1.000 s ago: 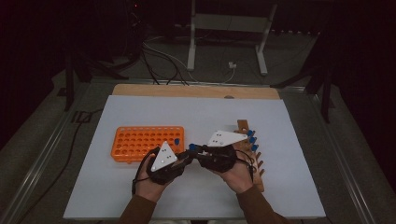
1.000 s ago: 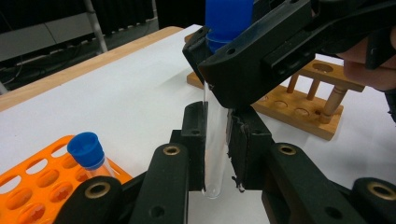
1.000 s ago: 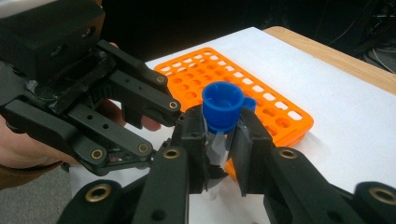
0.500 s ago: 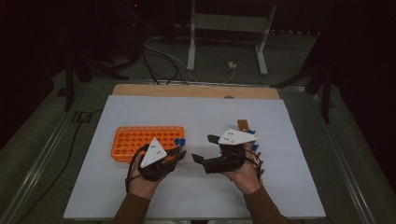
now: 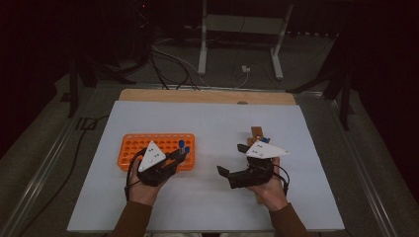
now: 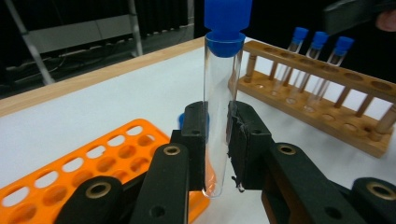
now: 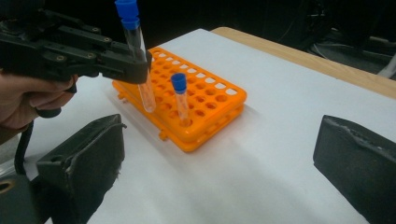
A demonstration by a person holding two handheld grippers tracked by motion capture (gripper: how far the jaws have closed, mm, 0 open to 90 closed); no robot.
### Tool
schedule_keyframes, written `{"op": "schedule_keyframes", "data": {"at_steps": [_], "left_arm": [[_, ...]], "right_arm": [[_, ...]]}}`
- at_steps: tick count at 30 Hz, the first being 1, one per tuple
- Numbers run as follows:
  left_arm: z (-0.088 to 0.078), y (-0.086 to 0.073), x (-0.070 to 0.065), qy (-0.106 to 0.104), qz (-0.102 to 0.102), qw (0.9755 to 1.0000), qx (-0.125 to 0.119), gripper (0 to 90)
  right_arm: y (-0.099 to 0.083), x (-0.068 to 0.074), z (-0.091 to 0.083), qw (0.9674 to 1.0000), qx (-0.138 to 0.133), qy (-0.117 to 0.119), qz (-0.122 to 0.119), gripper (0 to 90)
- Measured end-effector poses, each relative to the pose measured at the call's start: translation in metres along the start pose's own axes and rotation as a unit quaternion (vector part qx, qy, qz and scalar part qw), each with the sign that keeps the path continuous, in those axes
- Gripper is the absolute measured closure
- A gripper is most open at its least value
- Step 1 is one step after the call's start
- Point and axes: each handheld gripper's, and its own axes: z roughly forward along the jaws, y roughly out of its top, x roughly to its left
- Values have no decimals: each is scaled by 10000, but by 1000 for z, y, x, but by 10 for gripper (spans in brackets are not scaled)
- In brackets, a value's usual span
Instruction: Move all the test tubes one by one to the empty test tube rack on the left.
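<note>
Left tool (image 6: pixel 217 154) clamps an upright capped test tube (image 6: pixel 222 107) seemingly above the orange rack (image 5: pixel 158 148); right tool (image 5: pixel 231 160), jaws just opened, grips nothing.

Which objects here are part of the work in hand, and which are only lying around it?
Part of the work:
- capped test tube, clamped in the left gripper
- orange tube rack, one capped tube standing in it
- wooden tube rack with three capped tubes
- right gripper, fingers apart, nothing between them

Only lying around:
- cables on the floor
- metal stand
</note>
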Motion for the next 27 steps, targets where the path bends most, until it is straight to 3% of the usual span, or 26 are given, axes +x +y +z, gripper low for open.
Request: {"op": "schedule_keyframes", "data": {"at_steps": [10,27], "left_arm": [[6,-5,12,278,1,9996,13,778],[30,-23,18,360,-174,9988,292,778]], "right_arm": [[-10,-5,-16,9999,-81,-30,59,21],[-9,-5,-21,9998,-200,18,51,21]]}}
